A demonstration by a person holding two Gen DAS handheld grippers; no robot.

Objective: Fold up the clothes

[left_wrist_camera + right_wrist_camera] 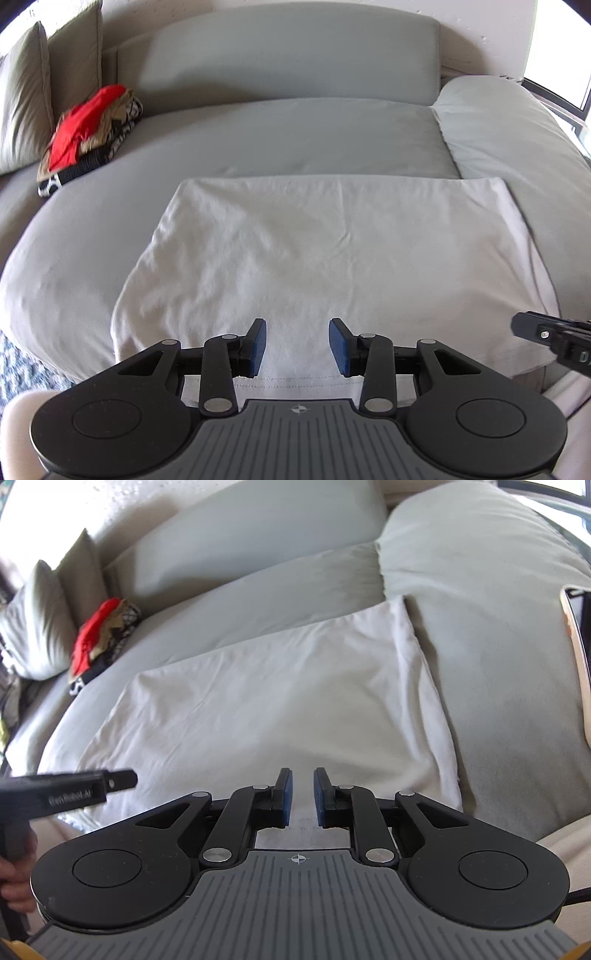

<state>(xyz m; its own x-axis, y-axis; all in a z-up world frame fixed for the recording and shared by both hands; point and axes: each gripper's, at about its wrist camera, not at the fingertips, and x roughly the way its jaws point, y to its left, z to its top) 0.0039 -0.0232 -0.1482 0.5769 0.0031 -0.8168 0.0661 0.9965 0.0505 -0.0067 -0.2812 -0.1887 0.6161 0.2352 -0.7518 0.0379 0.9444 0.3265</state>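
A white garment (325, 258) lies flat, folded into a rectangle, on the grey sofa seat (295, 136); it also shows in the right wrist view (266, 709). My left gripper (297, 343) is open and empty above the garment's near hem. My right gripper (303, 797) is open with a narrow gap, empty, over the near edge of the garment. The right gripper's body (554, 338) shows at the right of the left wrist view. The left gripper's body (74, 792) shows at the left of the right wrist view.
A pile of folded clothes with a red item on top (86, 136) sits at the sofa's back left, next to cushions (26, 99). A phone-like object (578, 657) lies on the right armrest (480, 590). A patterned rug (22, 369) lies below the sofa.
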